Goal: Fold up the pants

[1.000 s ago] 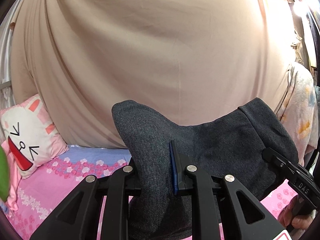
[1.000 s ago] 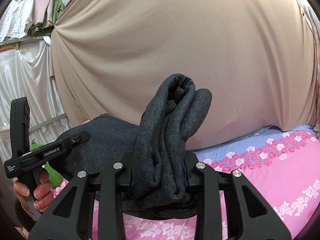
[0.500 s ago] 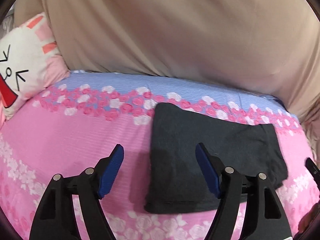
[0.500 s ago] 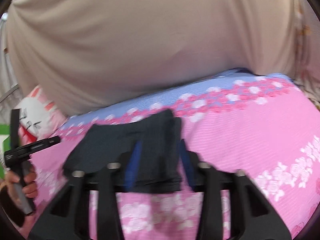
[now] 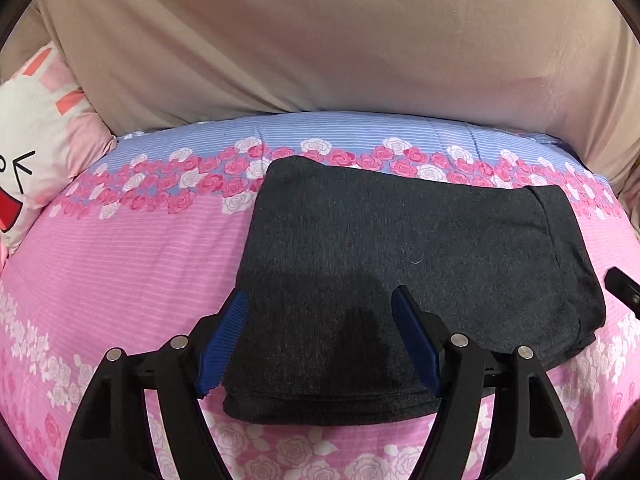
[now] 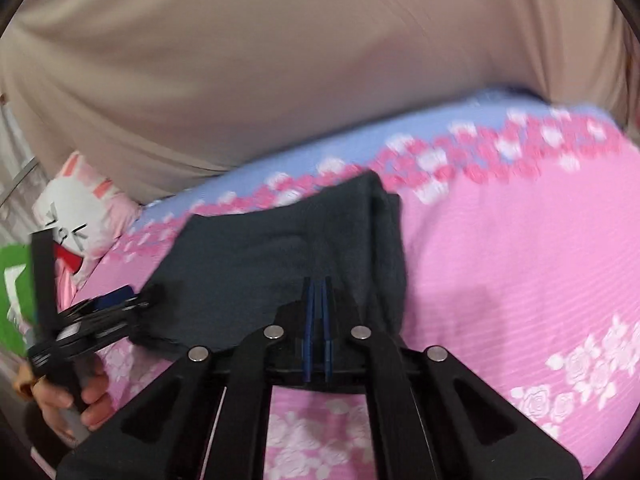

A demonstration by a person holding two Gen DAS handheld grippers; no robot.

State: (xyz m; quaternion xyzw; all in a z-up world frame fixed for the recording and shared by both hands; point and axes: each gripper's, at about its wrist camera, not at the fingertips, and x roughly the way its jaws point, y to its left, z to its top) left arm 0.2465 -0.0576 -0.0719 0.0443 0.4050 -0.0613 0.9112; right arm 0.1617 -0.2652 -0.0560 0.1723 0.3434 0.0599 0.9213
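Observation:
The dark grey pants (image 5: pixel 400 272) lie folded into a flat rectangle on the pink floral bedsheet (image 5: pixel 120 264). My left gripper (image 5: pixel 320 304) is open, its blue pads apart above the near left edge of the pants, holding nothing. In the right wrist view the pants (image 6: pixel 256 256) lie ahead. My right gripper (image 6: pixel 318 284) is shut, pads together and empty, above the near right end of the fold. The left gripper (image 6: pixel 108 304) shows at the left in a hand. That view is blurred.
A white and pink bunny pillow (image 5: pixel 32 144) lies at the far left of the bed. A beige curtain (image 5: pixel 320 32) hangs behind the bed. A blue striped band with roses (image 5: pixel 360 136) runs along the bed's far edge.
Both grippers held the pants up a second ago. They laid the folded pants on the bed and let go. The left jaws opened; the right jaws opened, then closed empty.

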